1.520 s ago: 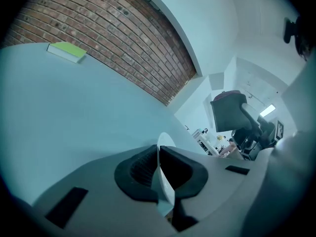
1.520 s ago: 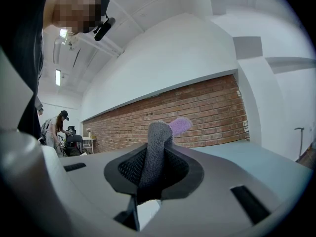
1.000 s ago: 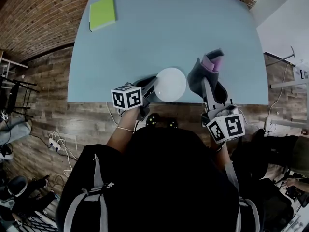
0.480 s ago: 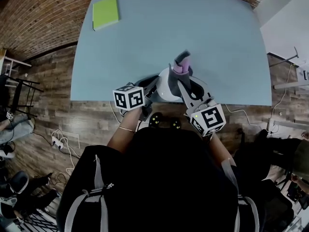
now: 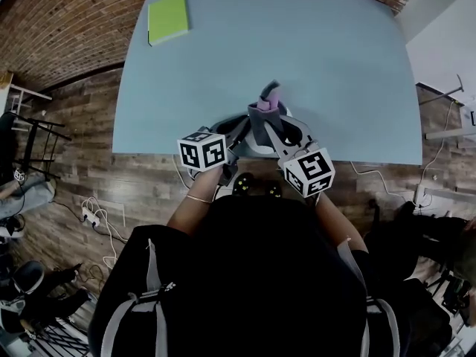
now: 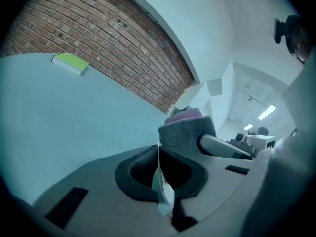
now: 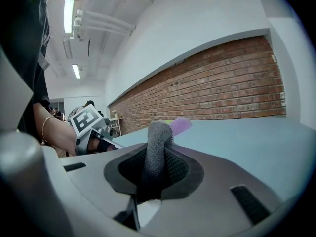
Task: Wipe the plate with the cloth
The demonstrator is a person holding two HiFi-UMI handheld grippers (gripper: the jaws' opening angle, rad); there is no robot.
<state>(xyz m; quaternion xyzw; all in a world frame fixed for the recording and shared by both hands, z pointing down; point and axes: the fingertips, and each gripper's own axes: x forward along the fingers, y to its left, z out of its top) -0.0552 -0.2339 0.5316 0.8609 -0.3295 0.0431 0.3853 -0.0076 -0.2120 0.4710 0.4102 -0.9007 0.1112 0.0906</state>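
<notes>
The plate [image 6: 161, 187] sits at the middle of the desk's [image 5: 335, 65] near edge. The left gripper [image 5: 236, 131] has its jaws closed on the plate's left rim, and in the left gripper view the thin white edge runs straight between them. That grip is at the same spot as a second ago.

The right gripper [image 5: 269, 125] is what has changed. A second ago it was off to the right of the plate, well clear of it, and the plate's white face was in plain view. Now it has swung in toward the left and come lower. Its jaws are clamped on the grey cloth [image 5: 266, 101], which stands up out of them with a pink fold at the tip. The cloth now lies over the plate and hides most of it from the head view — only a pale sliver shows between the two grippers. Whether the cloth actually presses on the plate cannot be told.

The two marker cubes are now close together at the near edge. A green book [image 5: 168, 18] lies at the far left corner — unmoved.
</notes>
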